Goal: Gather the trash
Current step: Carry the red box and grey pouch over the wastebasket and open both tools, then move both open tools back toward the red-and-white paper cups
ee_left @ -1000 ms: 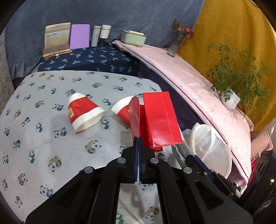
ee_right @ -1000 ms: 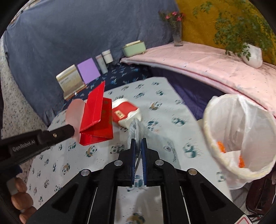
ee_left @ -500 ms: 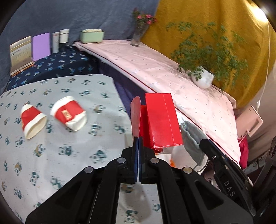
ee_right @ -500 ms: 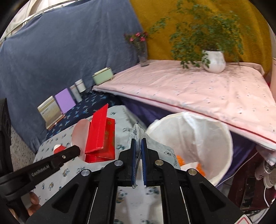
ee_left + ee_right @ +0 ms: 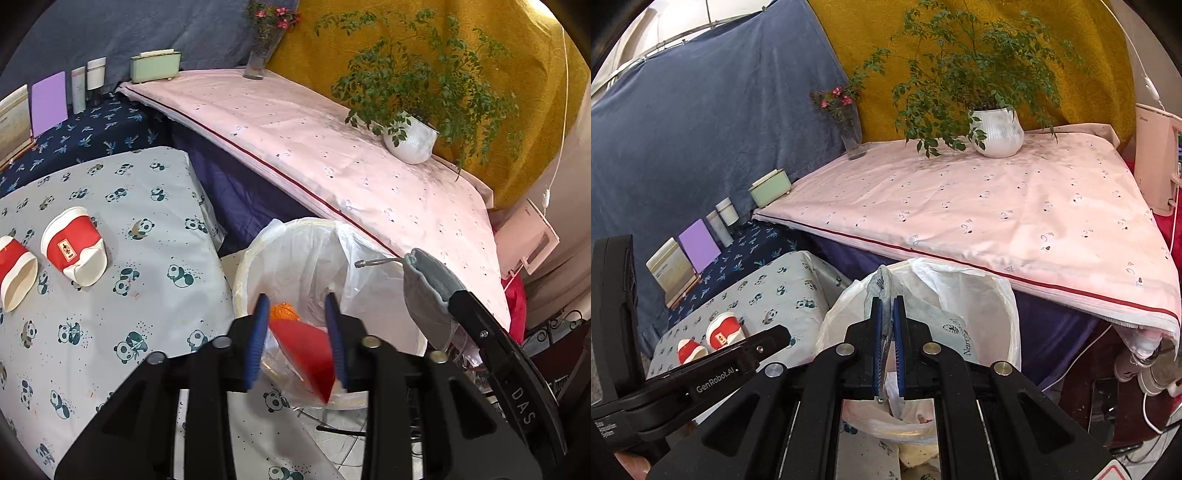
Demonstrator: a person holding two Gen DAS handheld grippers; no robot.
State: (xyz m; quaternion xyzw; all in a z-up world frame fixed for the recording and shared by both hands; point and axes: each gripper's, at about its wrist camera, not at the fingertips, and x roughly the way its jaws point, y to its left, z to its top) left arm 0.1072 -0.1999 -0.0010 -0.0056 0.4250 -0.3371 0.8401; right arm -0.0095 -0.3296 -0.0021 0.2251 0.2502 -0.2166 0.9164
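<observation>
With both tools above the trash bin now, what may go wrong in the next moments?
1. The right tool grips a thin wrapper over the bin. It is light, so it may cling to the fingers or drift past the rim.
2. The red box sits steeply in the bag and may tear the liner or block later trash.
3. Two cups lie on their sides on the panda cloth; a returning left tool may roll them.

Red carton [image 5: 304, 352] tilted inside white-lined bin [image 5: 243, 273], two red-and-white paper cups [image 5: 72, 245] lying on panda cloth
</observation>
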